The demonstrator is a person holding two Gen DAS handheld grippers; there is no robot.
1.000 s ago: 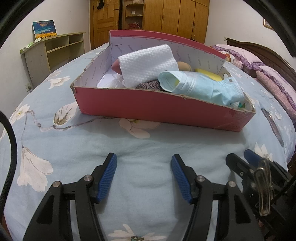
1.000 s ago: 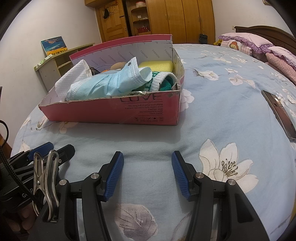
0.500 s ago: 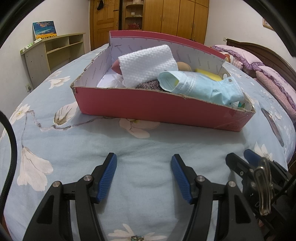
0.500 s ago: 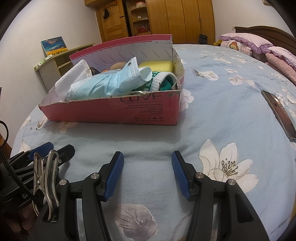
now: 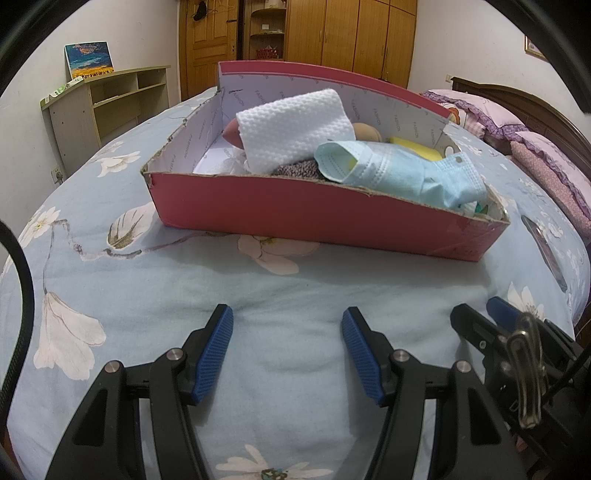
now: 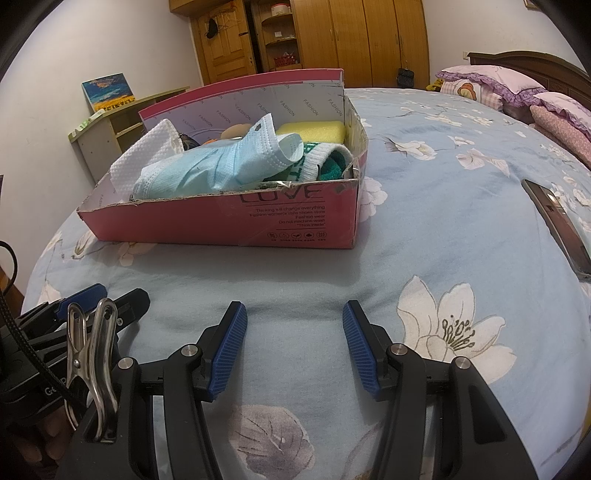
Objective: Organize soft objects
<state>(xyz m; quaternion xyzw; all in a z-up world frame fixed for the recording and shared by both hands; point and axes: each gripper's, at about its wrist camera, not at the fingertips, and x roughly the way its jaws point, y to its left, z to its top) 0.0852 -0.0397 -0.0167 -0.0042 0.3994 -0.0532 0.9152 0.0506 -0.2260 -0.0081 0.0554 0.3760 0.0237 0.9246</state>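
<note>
A pink cardboard box [image 5: 295,214] [image 6: 229,221] sits on the bed ahead of both grippers. It holds a white textured cloth [image 5: 295,127] [image 6: 140,158], a light blue face mask [image 5: 402,170] [image 6: 221,162], a yellow sponge [image 6: 312,131], a green and white sock [image 6: 325,162] and other soft items partly hidden. My left gripper [image 5: 287,325] is open and empty, low over the bedsheet. My right gripper [image 6: 294,317] is open and empty beside it. Each shows at the edge of the other's view.
The bed has a light blue flowered sheet [image 6: 443,206]. A dark phone [image 6: 557,225] lies on it to the right. Pink pillows [image 6: 517,88] lie at the headboard. A shelf unit [image 5: 107,99] and wooden wardrobes [image 5: 351,33] stand behind.
</note>
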